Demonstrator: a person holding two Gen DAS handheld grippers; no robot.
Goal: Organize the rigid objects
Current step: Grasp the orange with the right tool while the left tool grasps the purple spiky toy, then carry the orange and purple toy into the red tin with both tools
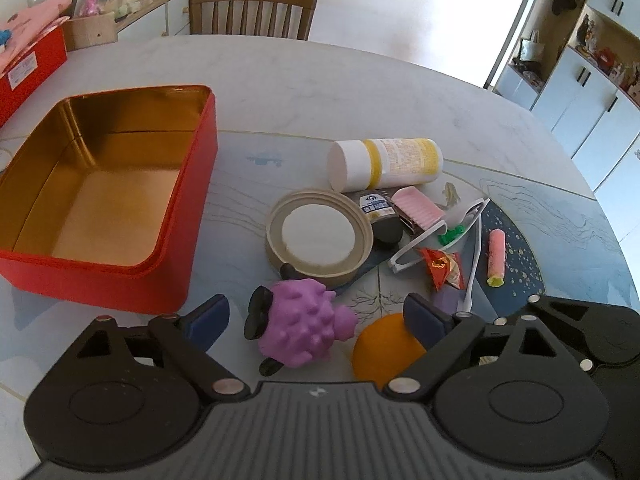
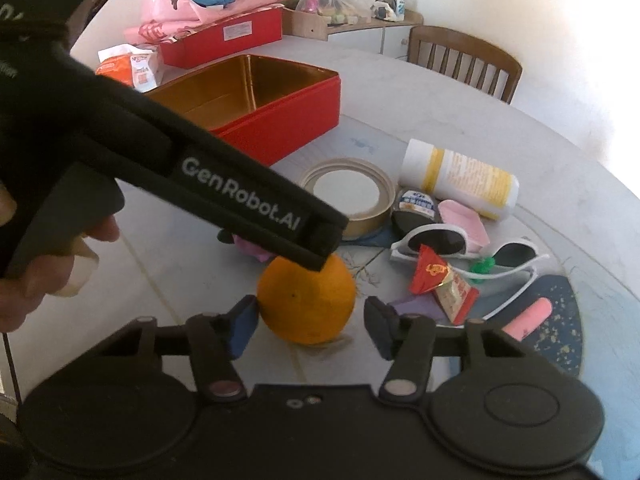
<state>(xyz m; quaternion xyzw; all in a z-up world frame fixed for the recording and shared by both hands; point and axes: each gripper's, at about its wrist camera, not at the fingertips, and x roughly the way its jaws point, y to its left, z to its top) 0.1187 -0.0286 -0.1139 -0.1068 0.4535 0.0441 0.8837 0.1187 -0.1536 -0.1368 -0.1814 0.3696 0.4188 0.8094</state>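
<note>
Two handheld grippers over a pale round table (image 1: 360, 80). Left gripper (image 1: 316, 320): jaws spread wide, a knobbly purple toy (image 1: 298, 328) between them, pads clear of it on both sides; released. Right gripper (image 2: 310, 320): jaws partly apart around an orange (image 2: 306, 300); the left pad sits right at the fruit's side, the right pad stands apart from it, so no firm clasp shows. The orange rests on the table just beside the purple toy.

One red tin (image 1: 120, 196), gold inside, lidless, toward the table's left edge, nothing in it.

Several loose items near the table's middle: a round tan lid (image 1: 320, 236); a white-and-yellow bottle (image 1: 384, 162) lying on its side; white-framed sunglasses (image 2: 460, 248); a pink ribbed clip (image 1: 416, 206); a red snack wrapper (image 1: 442, 268); a pink tube (image 1: 496, 256) lying apart toward the right edge.

One wooden chair (image 1: 252, 10) at the far edge.

One hand (image 2: 48, 272) holding the left gripper's handle.
</note>
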